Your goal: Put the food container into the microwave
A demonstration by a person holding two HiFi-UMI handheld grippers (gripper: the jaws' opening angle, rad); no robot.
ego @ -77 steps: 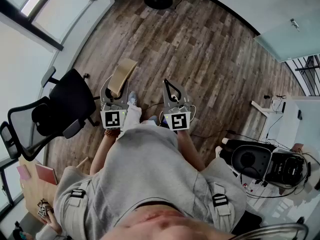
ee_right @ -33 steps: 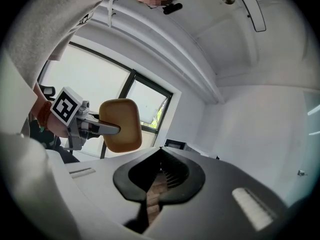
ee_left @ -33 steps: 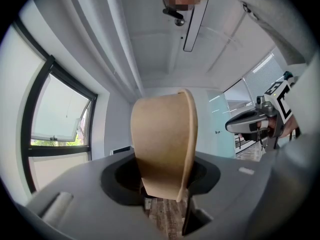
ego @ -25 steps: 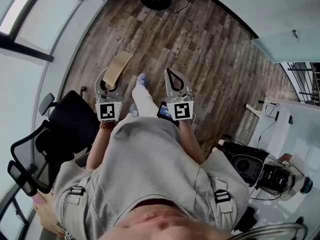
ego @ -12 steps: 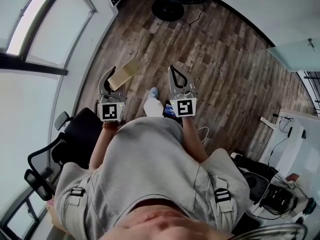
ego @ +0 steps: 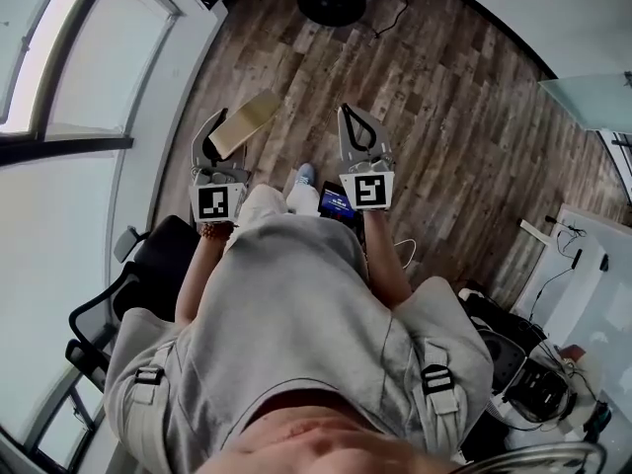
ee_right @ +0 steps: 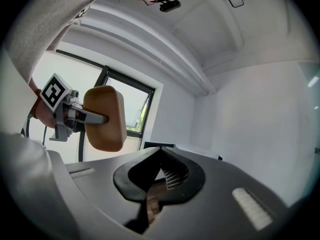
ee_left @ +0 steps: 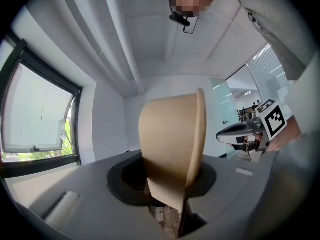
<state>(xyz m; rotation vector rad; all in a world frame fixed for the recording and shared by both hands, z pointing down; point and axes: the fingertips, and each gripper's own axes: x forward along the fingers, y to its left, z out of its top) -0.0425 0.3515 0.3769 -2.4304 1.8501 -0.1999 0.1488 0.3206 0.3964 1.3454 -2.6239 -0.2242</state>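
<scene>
A tan paper food container (ego: 245,121) is tipped on its side over the wood floor, with my left gripper (ego: 223,128) shut on its rim. In the left gripper view the container (ee_left: 172,149) fills the middle, its wall pinched between the jaws. My right gripper (ego: 348,113) is held level beside it, shut, with its tips meeting and nothing between them. The right gripper view shows the container (ee_right: 105,118) off to the left on the left gripper (ee_right: 65,115). No microwave is in view.
I look down on a person's grey top and a shoe (ego: 304,176) on plank flooring. A black office chair (ego: 128,275) is at the lower left beside tall windows. A round black stand base (ego: 331,3) is ahead. A desk with equipment (ego: 553,363) stands at the right.
The person has walked forward across the floor: the chair has slid down and left, the stand base has come closer. Both grippers keep their pose, and the container stays held.
</scene>
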